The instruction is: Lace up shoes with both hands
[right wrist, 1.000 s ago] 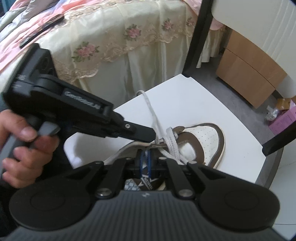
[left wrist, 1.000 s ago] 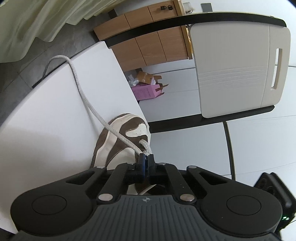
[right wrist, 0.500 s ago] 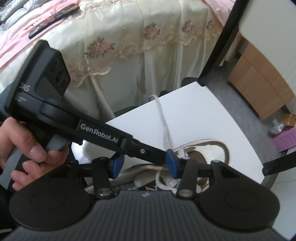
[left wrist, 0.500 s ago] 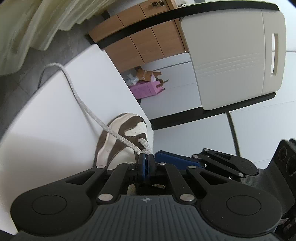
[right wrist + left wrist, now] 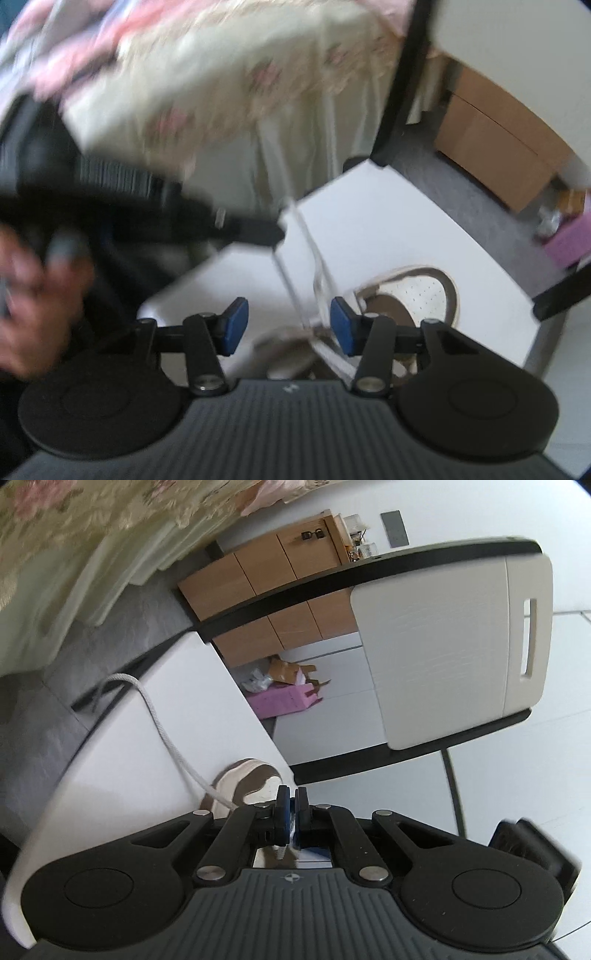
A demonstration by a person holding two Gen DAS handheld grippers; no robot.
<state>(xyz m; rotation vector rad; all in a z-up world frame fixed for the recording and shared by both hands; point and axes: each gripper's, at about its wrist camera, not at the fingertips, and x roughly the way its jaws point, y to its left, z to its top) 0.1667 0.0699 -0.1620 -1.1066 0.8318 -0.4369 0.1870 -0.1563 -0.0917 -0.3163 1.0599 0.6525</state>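
The brown and cream shoe (image 5: 413,291) lies on the white counter (image 5: 388,221), near the edge that faces the pink box (image 5: 280,701) on the floor. All places below are given from this shoe.

The left gripper (image 5: 291,805) is above the shoe, on the bed side, and its jaws are clamped together on the white lace (image 5: 162,731). From the jaws the lace runs away from the shoe, across the counter, and drops over the far edge. The right gripper (image 5: 288,326) hangs just over the shoe's opening. Its blue pads (image 5: 232,325) stand wide apart after opening just now, and they press on nothing, though blurred lace strands pass between them.

I judge that the step in hand is pulling one lace end through while the right side lets go.

The risk is here: if the left gripper pulls hard, the light shoe may slide to the counter's edge, because nothing holds it. Also the free strand can slip back out of its eyelet, or the right gripper may close on the wrong strand, since the view is blurred.
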